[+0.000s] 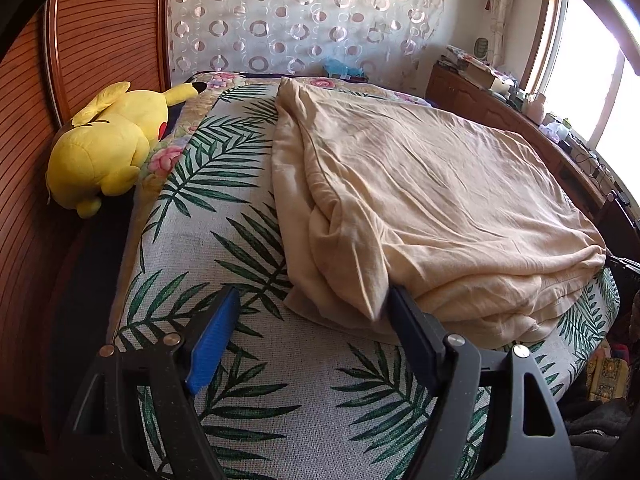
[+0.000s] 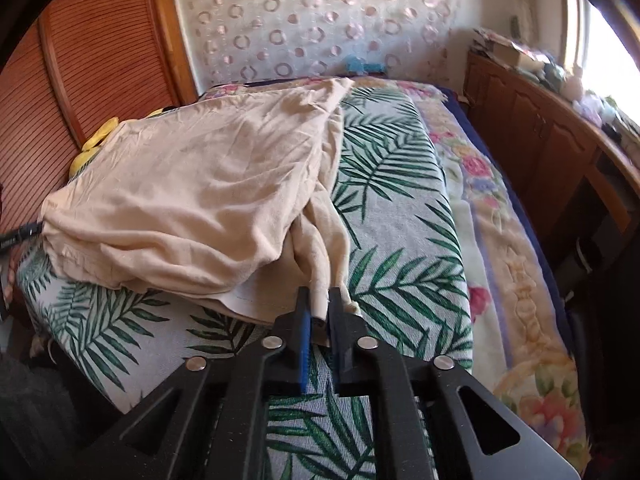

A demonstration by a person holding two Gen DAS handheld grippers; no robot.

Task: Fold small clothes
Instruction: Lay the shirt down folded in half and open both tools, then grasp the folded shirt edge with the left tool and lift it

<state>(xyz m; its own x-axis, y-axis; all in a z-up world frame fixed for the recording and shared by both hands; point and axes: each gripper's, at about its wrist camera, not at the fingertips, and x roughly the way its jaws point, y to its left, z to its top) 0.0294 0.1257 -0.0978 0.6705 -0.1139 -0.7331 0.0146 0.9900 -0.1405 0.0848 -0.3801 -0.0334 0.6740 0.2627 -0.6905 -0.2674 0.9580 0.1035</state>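
A cream garment (image 1: 420,200) lies rumpled and partly folded on the leaf-print bed cover (image 1: 280,392). My left gripper (image 1: 313,296) stands open just in front of the garment's near left corner. Its right finger (image 1: 412,336) touches a hanging fold, and its blue-padded left finger (image 1: 214,344) is over bare cover. In the right wrist view the same garment (image 2: 192,192) spreads to the left. My right gripper (image 2: 319,296) is shut on a narrow strip of the garment's near right edge, which runs up from between the pads.
A yellow plush toy (image 1: 108,148) lies at the bed's left side against a slatted wooden panel (image 1: 100,20). A floral blanket (image 2: 504,248) lines the bed's right side, and beyond it a wooden cabinet (image 2: 532,128) carries clutter under a bright window.
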